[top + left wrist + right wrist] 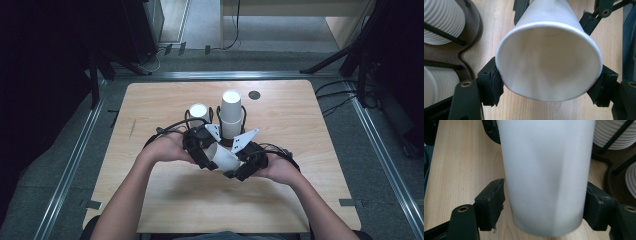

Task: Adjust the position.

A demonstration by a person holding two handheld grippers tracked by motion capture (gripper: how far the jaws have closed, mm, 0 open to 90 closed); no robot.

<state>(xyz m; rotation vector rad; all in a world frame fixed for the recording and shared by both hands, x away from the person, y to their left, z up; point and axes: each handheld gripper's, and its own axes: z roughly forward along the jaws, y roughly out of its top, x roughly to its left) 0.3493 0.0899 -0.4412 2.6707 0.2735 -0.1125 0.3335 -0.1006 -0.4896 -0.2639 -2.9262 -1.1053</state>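
High view: left gripper (202, 152), right gripper (246, 167) both clamp unmarked white cup (224, 157).

No text, label, brand, number or sign can be read anywhere here.

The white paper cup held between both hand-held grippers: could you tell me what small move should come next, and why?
Probably pull the two hand-held grippers apart: the left clamps the white paper cup near its rim and the right near its base, perhaps separating nested cups.
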